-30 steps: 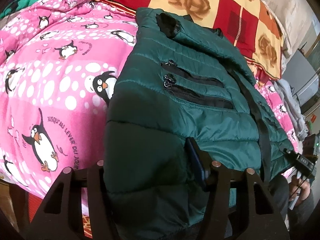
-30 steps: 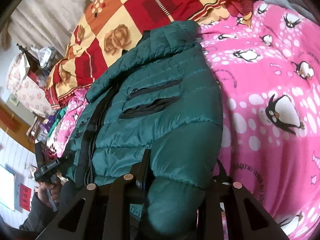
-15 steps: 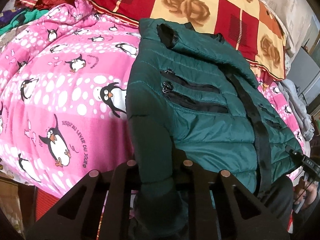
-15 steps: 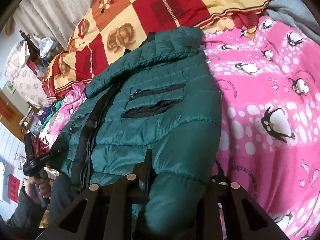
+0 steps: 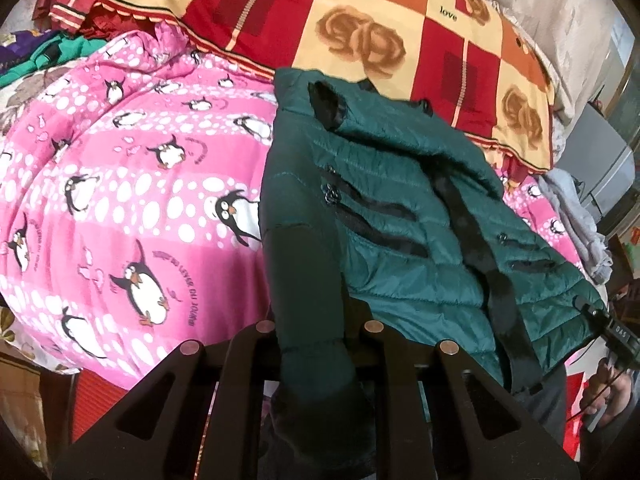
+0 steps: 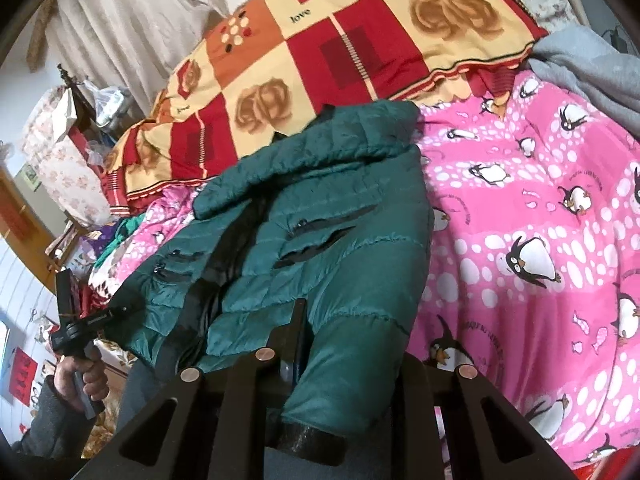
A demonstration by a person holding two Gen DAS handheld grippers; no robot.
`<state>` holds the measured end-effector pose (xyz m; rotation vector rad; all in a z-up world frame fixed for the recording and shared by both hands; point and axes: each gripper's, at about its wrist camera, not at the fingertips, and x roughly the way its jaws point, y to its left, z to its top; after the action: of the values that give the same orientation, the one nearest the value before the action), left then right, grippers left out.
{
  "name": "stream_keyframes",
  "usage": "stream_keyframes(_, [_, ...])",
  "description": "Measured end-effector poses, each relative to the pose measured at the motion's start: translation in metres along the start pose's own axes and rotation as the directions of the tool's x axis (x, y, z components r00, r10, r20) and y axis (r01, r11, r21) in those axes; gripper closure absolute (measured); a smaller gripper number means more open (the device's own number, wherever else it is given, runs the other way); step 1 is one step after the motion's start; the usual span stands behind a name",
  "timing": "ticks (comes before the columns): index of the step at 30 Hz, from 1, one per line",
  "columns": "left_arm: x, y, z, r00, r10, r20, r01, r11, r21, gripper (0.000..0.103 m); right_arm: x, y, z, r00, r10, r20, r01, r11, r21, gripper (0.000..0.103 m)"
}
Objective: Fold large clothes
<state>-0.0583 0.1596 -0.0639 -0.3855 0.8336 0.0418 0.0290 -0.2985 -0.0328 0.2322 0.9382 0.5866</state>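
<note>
A dark green puffer jacket [image 5: 420, 216] lies front up on a pink penguin blanket [image 5: 120, 208], collar toward a red and yellow checked quilt. My left gripper [image 5: 316, 332] is shut on one green sleeve [image 5: 304, 280], which runs down between its fingers. In the right wrist view the jacket [image 6: 320, 220] spreads left of centre, and my right gripper [image 6: 348, 364] is shut on the other sleeve [image 6: 360, 344], whose black cuff hangs below the fingers. The left gripper and its holding hand show at the left edge of the right wrist view [image 6: 88, 320].
The checked quilt [image 5: 400, 32] lies at the bed's head. A grey garment [image 6: 592, 64] sits at the far right corner. Loose clothes [image 6: 112, 240] pile beside the bed. A cluttered stand [image 6: 80, 96] and a curtain are behind.
Both grippers have pulled back and up from the jacket with the sleeves in them. The sleeves are drawn out straighter toward the near edge, and more of the bed shows.
</note>
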Motion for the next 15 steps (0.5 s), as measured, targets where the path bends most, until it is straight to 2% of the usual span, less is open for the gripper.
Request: stream_keyframes(15, [-0.046, 0.002, -0.009, 0.998, -0.036, 0.045, 0.036, 0.999, 0.008, 0.092, -0.037, 0.017, -0.022, 0.998, 0.044, 0.039, -0.044, 0.999, -0.006, 0.085])
